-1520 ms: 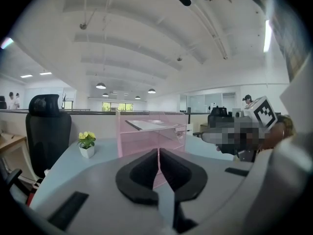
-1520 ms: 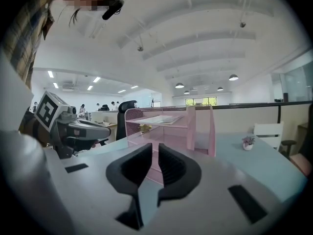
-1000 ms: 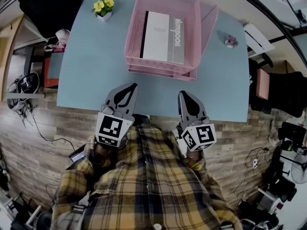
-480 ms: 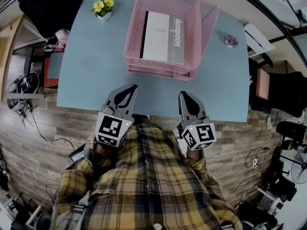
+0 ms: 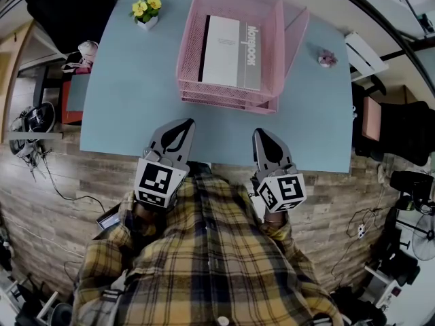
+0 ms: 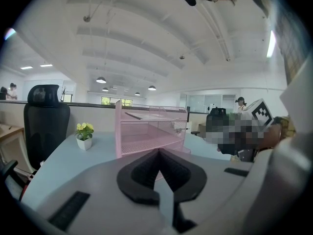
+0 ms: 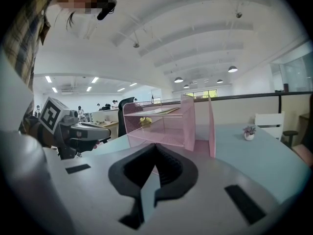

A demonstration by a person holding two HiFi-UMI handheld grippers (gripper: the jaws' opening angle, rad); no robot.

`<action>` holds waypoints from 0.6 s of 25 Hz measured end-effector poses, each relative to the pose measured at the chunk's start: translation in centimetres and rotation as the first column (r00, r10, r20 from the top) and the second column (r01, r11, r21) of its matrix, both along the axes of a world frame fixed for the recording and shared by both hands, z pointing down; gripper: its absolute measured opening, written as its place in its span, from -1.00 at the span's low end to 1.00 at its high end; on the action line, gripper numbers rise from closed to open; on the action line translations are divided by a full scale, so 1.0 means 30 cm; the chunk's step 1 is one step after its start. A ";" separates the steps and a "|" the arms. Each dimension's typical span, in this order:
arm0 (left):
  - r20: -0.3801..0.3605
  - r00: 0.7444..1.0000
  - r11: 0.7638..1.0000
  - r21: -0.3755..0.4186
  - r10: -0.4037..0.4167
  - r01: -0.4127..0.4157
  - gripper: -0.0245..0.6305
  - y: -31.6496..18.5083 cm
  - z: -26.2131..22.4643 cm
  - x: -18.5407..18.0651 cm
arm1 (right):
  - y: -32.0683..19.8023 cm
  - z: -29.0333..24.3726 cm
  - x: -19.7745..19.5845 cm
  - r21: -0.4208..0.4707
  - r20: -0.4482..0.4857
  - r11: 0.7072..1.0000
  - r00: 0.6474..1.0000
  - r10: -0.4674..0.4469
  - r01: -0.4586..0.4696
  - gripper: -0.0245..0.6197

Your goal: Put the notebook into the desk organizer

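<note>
- Only my head view looks down on the notebook [image 5: 231, 51], lying flat in the top tray of the pink desk organizer [image 5: 192, 60]; both gripper views show me that organizer side-on, with its stacked tiers.
- Left hand-held gripper [image 5: 180, 126] and right hand-held gripper [image 5: 261, 136]: jaws pressed together, pinching nothing, tips over the counter's [image 5: 122, 100] near edge, apart from the organizer.
- A yellow flower pot [image 5: 147, 12] stands left of the organizer.

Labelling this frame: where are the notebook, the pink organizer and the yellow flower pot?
notebook [image 5: 230, 51], head view, cover middle.
pink organizer [image 5: 224, 98], head view, front wall.
yellow flower pot [image 5: 147, 12], head view, blossoms.
</note>
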State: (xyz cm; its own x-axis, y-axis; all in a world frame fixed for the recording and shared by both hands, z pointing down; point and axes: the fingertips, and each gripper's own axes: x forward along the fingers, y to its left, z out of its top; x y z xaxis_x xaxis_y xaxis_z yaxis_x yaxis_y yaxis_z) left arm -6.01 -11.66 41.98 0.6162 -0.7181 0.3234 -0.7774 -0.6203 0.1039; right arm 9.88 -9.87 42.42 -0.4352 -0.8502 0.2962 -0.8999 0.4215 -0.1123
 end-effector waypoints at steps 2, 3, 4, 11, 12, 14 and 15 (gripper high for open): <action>0.000 1.000 1.000 0.002 -0.001 0.001 -0.95 0.001 -0.003 -0.002 | 0.001 -0.003 -0.003 0.003 -0.001 1.000 1.000 -0.003 0.003 -0.92; 0.000 1.000 1.000 0.002 -0.002 0.002 -0.95 0.001 -0.003 -0.004 | 0.001 -0.003 -0.005 0.003 -0.002 1.000 1.000 -0.004 0.004 -0.92; -0.001 1.000 1.000 0.002 -0.004 0.004 -0.95 0.002 -0.003 -0.005 | 0.001 -0.003 -0.006 0.004 -0.002 1.000 1.000 -0.004 0.004 -0.92; 0.000 1.000 1.000 0.003 -0.007 0.007 -0.95 -0.003 0.000 -0.013 | -0.007 -0.005 -0.008 0.007 0.002 1.000 1.000 -0.001 0.001 -0.92; 0.000 1.000 1.000 0.003 -0.007 0.007 -0.95 -0.003 -0.001 -0.014 | -0.009 -0.007 -0.009 0.008 0.000 1.000 1.000 -0.001 0.001 -0.92; 0.000 1.000 1.000 0.004 -0.007 0.007 -0.95 -0.004 -0.003 -0.017 | -0.011 -0.009 -0.012 0.009 -0.005 1.000 1.000 -0.002 0.002 -0.92; 0.001 1.000 1.000 0.005 -0.008 0.008 -0.95 -0.005 -0.004 -0.019 | -0.011 -0.010 -0.014 0.010 -0.006 1.000 1.000 -0.003 0.003 -0.92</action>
State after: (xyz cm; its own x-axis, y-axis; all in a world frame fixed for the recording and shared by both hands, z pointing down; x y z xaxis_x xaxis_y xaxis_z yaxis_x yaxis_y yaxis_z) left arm -6.57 -11.80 41.86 0.6104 -0.7245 0.3201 -0.7823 -0.6148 0.1002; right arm 9.47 -10.21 42.10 -0.4358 -0.8518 0.2907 -0.8993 0.4251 -0.1024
